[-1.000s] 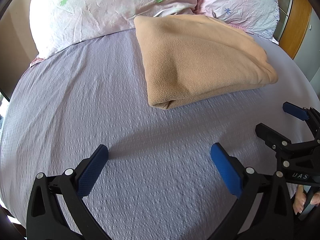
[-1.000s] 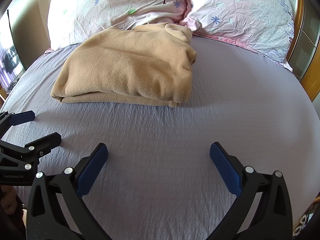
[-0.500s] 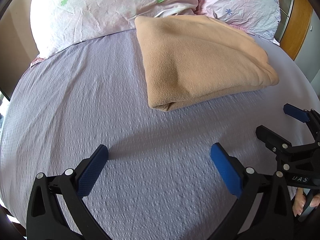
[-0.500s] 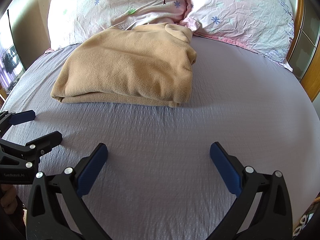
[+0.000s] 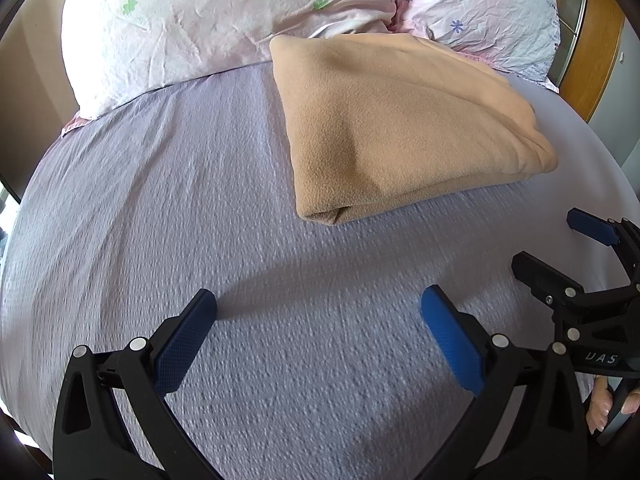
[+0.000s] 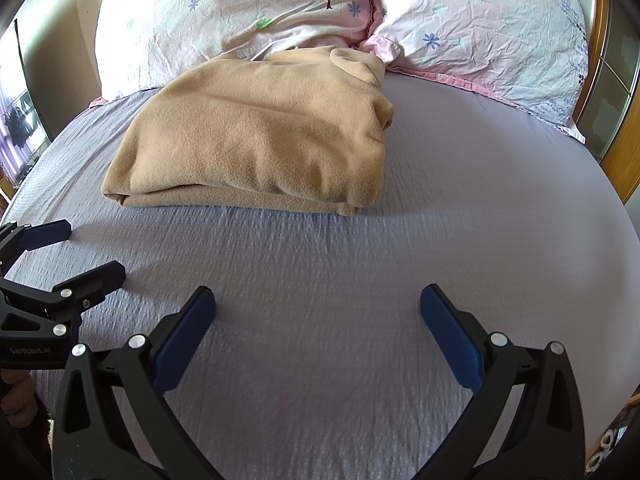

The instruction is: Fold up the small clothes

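Observation:
A tan fleece garment [image 5: 400,128] lies folded into a thick rectangle on the lilac bed sheet [image 5: 160,200], its far edge against the pillows. It also shows in the right wrist view [image 6: 260,140]. My left gripper [image 5: 318,316] is open and empty, low over the bare sheet, short of the garment's near left corner. My right gripper [image 6: 318,312] is open and empty over the sheet in front of the garment. Each gripper shows at the edge of the other's view, the right one [image 5: 560,248] and the left one [image 6: 80,256].
Two pink floral pillows [image 6: 248,12] [image 6: 492,28] lie at the head of the bed. A wooden frame [image 5: 588,56] stands at the far right. The sheet [image 6: 500,200] stretches right of the garment. The bed's left edge drops off beside a wall [image 5: 24,92].
Both grippers have crept slightly forward and the view has shifted a little. The garment has not moved, and both grippers stay open.

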